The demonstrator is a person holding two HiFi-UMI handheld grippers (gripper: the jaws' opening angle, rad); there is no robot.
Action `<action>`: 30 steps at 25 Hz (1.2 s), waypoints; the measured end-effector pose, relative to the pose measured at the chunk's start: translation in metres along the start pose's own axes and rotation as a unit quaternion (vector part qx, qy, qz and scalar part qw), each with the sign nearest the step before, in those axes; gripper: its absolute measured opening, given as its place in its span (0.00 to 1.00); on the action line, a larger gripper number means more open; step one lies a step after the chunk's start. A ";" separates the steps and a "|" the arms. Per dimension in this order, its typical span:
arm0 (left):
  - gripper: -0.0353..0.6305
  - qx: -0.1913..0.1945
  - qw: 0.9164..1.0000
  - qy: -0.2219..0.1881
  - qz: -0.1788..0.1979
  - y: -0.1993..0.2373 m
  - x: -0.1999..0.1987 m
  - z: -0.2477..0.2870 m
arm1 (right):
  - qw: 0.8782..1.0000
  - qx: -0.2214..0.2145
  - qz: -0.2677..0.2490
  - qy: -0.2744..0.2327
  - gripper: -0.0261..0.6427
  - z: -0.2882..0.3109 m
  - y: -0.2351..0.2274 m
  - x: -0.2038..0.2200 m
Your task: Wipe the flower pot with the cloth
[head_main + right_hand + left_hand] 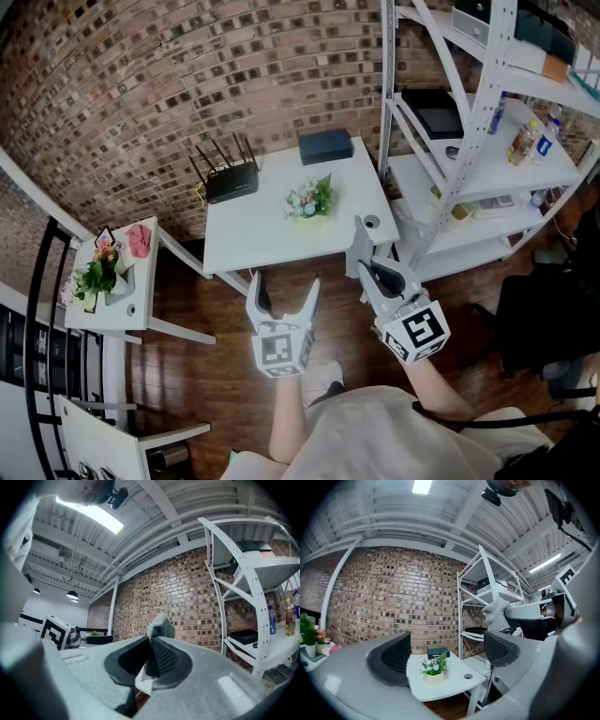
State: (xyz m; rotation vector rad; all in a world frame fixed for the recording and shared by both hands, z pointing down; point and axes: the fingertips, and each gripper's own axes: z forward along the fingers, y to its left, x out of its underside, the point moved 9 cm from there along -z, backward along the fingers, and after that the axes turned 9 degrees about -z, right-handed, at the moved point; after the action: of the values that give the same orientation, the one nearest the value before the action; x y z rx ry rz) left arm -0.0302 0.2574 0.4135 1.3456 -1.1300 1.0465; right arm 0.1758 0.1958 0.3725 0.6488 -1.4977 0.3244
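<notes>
A small cream flower pot (309, 204) with pale flowers and green leaves stands on the white table (258, 234). The left gripper view frames the flower pot (434, 671) far off between its jaws. My left gripper (284, 287) hovers open in front of the table's near edge, with nothing between its fingers (396, 656). To its right, my right gripper (373, 270) is shut on a grey cloth (361, 246). The cloth (160, 627) sticks up from the pinched jaws in the right gripper view. It also shows as a grey cloth (498, 613) in the left gripper view.
On the table's far side sit a black router (230, 178) and a dark box (325, 145); a small round cap (371, 222) lies near its right corner. A white shelf rack (473, 141) stands right of the table. A side table (108, 305) with a plant (97, 274) stands at left.
</notes>
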 end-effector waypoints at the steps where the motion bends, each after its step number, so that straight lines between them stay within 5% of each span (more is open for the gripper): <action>1: 0.80 0.009 1.000 0.005 0.000 0.009 0.000 0.009 | 1.000 0.009 0.005 0.006 0.04 0.013 -0.001 0.004; 9: 0.80 0.043 0.996 0.066 -0.029 0.076 0.030 0.080 | 0.997 0.025 0.026 0.067 0.04 0.085 -0.012 0.045; 17: 0.80 0.032 0.992 0.118 -0.026 0.099 0.069 0.166 | 0.997 0.015 0.030 0.071 0.04 0.146 -0.086 0.068; 25: 0.82 0.008 0.969 0.236 -0.068 0.109 0.121 0.221 | 0.996 -0.007 0.054 0.071 0.04 0.191 -0.160 0.097; 30: 0.87 0.045 0.947 0.311 -0.071 0.133 0.180 0.231 | 0.991 0.023 0.068 0.116 0.04 0.204 -0.171 0.128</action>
State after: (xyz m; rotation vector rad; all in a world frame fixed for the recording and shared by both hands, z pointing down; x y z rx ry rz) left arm -0.1301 0.0118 0.5960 1.0306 -0.5108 1.3018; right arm 0.1178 -0.0822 0.4541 0.5259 -1.3166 0.5230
